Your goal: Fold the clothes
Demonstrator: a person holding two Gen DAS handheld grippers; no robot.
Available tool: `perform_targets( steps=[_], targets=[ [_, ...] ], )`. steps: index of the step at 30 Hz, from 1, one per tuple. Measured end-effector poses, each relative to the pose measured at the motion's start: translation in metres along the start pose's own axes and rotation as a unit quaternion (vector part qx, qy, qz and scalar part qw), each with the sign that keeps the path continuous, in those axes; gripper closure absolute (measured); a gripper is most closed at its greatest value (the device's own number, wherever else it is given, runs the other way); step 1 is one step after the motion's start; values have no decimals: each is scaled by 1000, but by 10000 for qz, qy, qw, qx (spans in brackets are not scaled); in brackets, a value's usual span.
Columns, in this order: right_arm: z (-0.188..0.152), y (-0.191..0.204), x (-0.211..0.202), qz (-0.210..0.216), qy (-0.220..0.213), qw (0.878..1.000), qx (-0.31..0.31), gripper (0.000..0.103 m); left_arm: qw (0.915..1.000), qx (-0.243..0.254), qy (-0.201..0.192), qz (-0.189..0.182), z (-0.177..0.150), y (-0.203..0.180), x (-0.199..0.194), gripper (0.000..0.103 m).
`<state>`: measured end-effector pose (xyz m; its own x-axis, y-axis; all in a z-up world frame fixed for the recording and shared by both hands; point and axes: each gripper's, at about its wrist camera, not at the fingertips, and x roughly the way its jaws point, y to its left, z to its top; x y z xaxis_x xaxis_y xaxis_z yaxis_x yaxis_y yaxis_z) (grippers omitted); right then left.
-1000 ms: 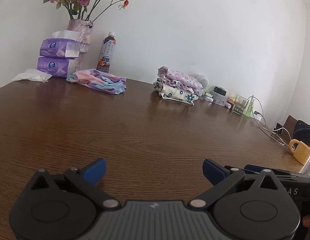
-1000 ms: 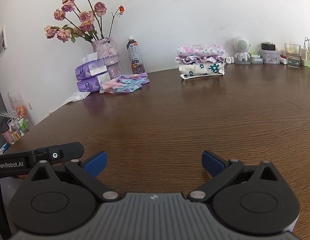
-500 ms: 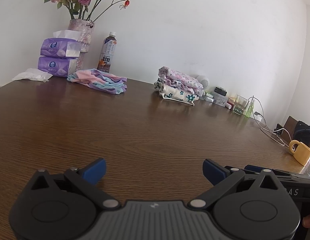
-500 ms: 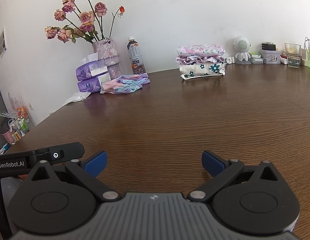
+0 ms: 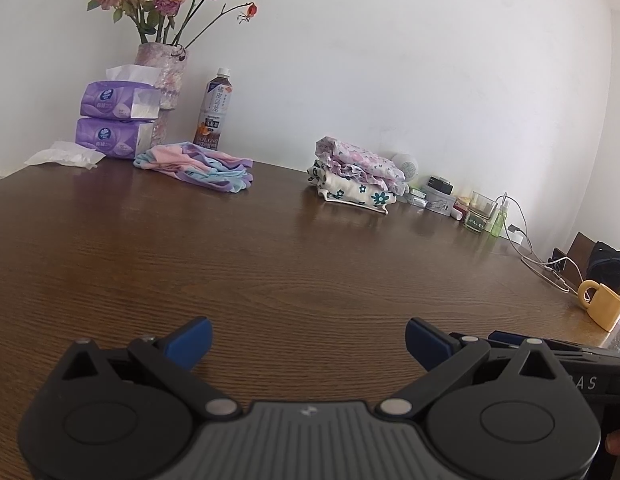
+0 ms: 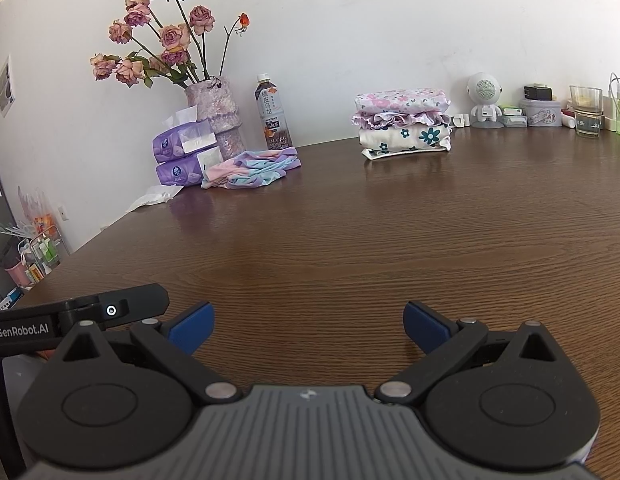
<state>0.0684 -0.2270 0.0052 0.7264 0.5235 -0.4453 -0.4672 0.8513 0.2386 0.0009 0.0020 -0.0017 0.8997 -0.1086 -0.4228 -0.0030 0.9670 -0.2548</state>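
Both the left tool [image 5: 308, 337] and right tool [image 6: 306, 325] sit low in frame over the brown table [image 6: 389, 240], spread wide and gripping nothing, while a seemingly unfolded pastel garment [image 6: 252, 169] lies upper left beside the folded stack [image 6: 403, 122].

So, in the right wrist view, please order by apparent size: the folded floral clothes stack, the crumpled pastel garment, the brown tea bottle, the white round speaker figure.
Largest to smallest:
1. Folded floral clothes stack
2. Crumpled pastel pink-blue garment, close behind the stack
3. Brown tea bottle and white round speaker figure: too alike to rank
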Motion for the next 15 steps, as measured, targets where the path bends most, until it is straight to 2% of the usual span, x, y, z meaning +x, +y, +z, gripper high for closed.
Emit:
perform_targets(
  steps=[15],
  targets=[
    [0, -1, 0, 6, 4, 10000, 22, 0, 10000, 22, -10, 3, -1, -1, 0, 0]
  ],
)
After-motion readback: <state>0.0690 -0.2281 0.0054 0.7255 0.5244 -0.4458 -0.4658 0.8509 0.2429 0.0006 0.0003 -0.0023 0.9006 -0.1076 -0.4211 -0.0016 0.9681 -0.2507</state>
